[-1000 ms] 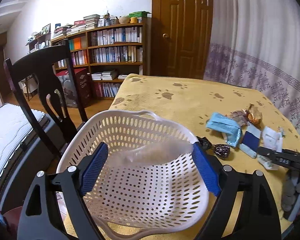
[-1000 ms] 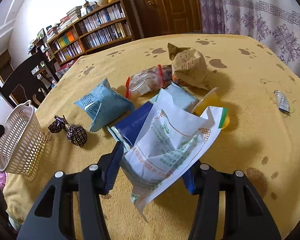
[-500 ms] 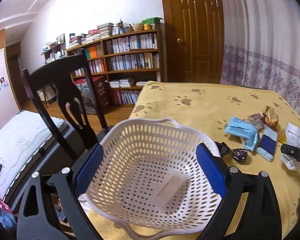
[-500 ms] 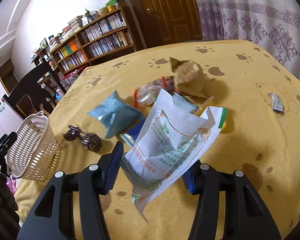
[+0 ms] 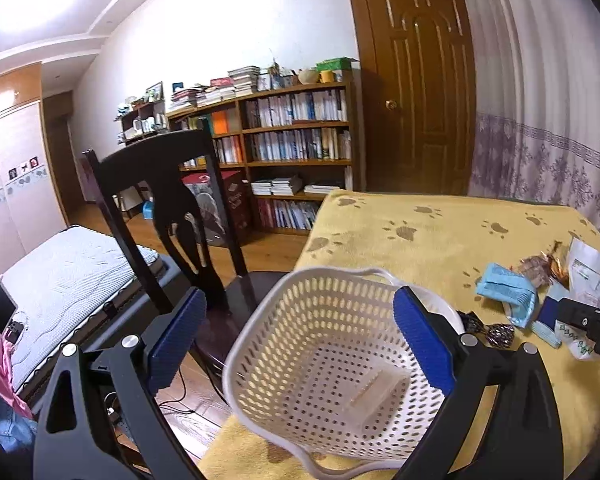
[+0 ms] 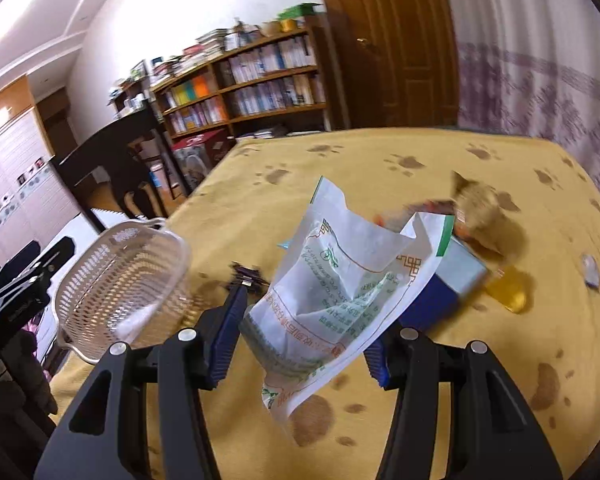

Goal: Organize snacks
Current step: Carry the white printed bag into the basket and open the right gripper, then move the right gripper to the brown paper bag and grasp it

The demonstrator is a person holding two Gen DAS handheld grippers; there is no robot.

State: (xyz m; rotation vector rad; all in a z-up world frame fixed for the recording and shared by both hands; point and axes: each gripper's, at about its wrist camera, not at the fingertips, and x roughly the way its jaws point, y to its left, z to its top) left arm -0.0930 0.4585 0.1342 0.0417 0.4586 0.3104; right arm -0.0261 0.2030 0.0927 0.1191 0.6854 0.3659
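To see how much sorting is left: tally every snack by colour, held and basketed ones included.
White pouch, held in the right gripper: 1
Light blue packet: 1
Navy pack: 1
Dark candies: 2
Tan bag: 1
Red-edged packet: 1
Yellow piece: 1
Silver wrapper: 1
Clear packet in the basket: 1
Total: 10

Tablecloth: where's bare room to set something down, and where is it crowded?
The yellow tablecloth is bare across the far side toward the door, and on the near patch right of the right gripper. It is crowded between the white basket and the snack pile.
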